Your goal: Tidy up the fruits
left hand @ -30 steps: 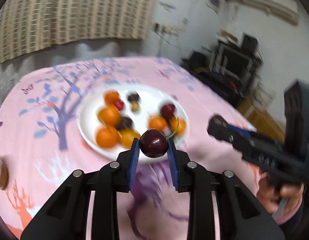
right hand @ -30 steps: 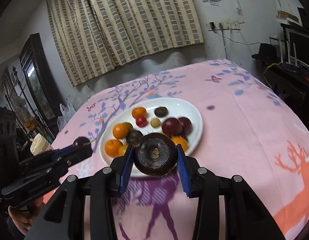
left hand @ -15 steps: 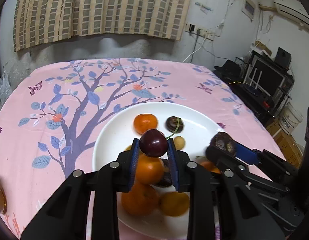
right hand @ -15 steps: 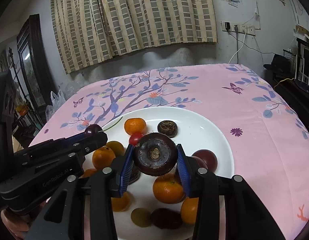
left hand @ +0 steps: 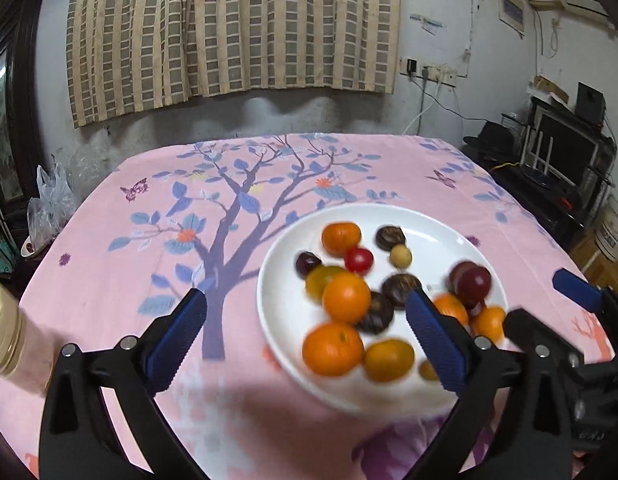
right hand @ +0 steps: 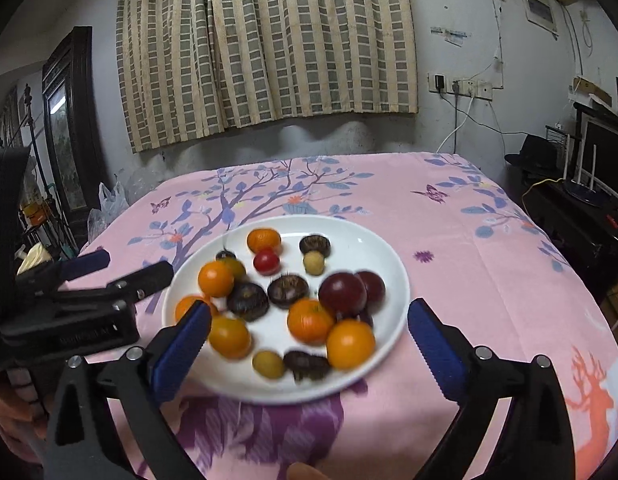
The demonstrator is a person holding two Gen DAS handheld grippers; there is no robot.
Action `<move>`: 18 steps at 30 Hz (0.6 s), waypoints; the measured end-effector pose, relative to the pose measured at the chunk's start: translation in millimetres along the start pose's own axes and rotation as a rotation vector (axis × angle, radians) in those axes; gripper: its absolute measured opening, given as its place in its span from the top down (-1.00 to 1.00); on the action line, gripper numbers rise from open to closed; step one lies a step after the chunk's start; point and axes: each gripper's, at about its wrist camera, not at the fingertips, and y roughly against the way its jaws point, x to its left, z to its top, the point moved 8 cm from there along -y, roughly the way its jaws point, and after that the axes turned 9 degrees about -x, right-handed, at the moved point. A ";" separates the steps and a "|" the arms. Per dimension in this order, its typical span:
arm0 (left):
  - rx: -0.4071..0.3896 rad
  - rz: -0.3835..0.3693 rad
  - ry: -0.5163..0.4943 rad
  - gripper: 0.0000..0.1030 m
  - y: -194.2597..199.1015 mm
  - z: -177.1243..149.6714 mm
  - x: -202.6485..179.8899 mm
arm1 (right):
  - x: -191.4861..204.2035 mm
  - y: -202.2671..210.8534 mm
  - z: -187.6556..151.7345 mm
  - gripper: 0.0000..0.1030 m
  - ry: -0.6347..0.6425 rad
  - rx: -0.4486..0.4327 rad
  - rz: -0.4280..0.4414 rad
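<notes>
A white plate (left hand: 283, 308) (right hand: 369, 246) on the pink tablecloth holds several oranges, dark round fruits, a red tomato (left hand: 359, 260) (right hand: 266, 261) and plums. My left gripper (left hand: 305, 304) hovers over the plate's near left side. Its jaws are opening wide and nothing sits between the pads. My right gripper (right hand: 309, 312) hangs over the plate's near half, jaws also opening, with no fruit between its pads. A dark cherry (left hand: 308, 264) (right hand: 225, 255) lies at the plate's left. Each gripper shows at the edge of the other's view.
Plastic bags (left hand: 53, 200) sit beyond the table's left edge and a gold object (left hand: 1, 332) lies near left. Black furniture with electronics (left hand: 557, 160) stands to the right. A hand (right hand: 9, 420) holds the left gripper. Pink cloth (right hand: 489, 280) spreads right of the plate.
Both grippers went from shut to wide open. The cherry has left the left gripper's pads and the dark round fruit has left the right gripper's. Both now lie among the plate's fruit.
</notes>
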 end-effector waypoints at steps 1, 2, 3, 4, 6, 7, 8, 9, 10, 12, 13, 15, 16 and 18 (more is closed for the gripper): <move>0.005 0.000 -0.005 -0.90 6.1 -3.9 0.6 | 0.1 5.9 -5.8 -0.93 0.004 0.001 -0.004; 0.012 -0.001 -0.013 -0.90 12.3 -10.3 0.5 | 0.7 12.7 -13.7 -0.93 0.007 0.006 -0.010; 0.018 -0.006 -0.022 -0.90 19.4 -18.0 0.7 | 1.6 20.3 -24.1 -0.93 0.006 0.019 -0.016; 0.023 -0.014 -0.034 -0.90 28.5 -27.7 0.4 | 2.9 26.0 -31.6 -0.93 0.002 0.032 -0.012; 0.027 -0.018 -0.068 -0.90 44.7 -46.3 0.0 | 8.1 33.4 -43.4 -0.93 -0.005 0.062 0.013; 0.029 -0.017 -0.083 -0.90 51.1 -53.5 0.0 | 10.1 36.8 -48.0 -0.93 -0.010 0.072 0.025; 0.033 -0.021 -0.097 -0.90 57.7 -61.5 -0.8 | 11.3 40.3 -52.0 -0.93 -0.013 0.078 0.029; 0.042 -0.024 -0.111 -0.90 64.7 -69.8 -0.5 | 12.1 44.6 -56.0 -0.93 -0.009 0.076 0.020; 0.049 -0.018 -0.118 -0.90 69.7 -75.4 0.6 | 13.0 47.6 -58.3 -0.93 0.002 0.073 0.011; 0.041 -0.005 -0.117 -0.90 77.9 -81.1 3.3 | 15.3 53.3 -61.5 -0.93 0.038 0.064 -0.007; 0.034 0.003 -0.116 -0.90 82.0 -82.9 4.4 | 15.6 55.6 -61.8 -0.93 0.049 0.057 -0.015; 0.028 0.003 -0.114 -0.90 85.4 -84.0 5.5 | 14.2 58.2 -61.5 -0.93 0.057 0.046 -0.028; 0.028 0.002 -0.110 -0.90 86.9 -84.6 7.1 | 13.4 58.6 -62.2 -0.93 0.053 0.048 -0.027; 0.030 0.000 -0.099 -0.90 87.8 -84.1 8.9 | 11.8 56.3 -63.2 -0.93 0.046 0.063 -0.024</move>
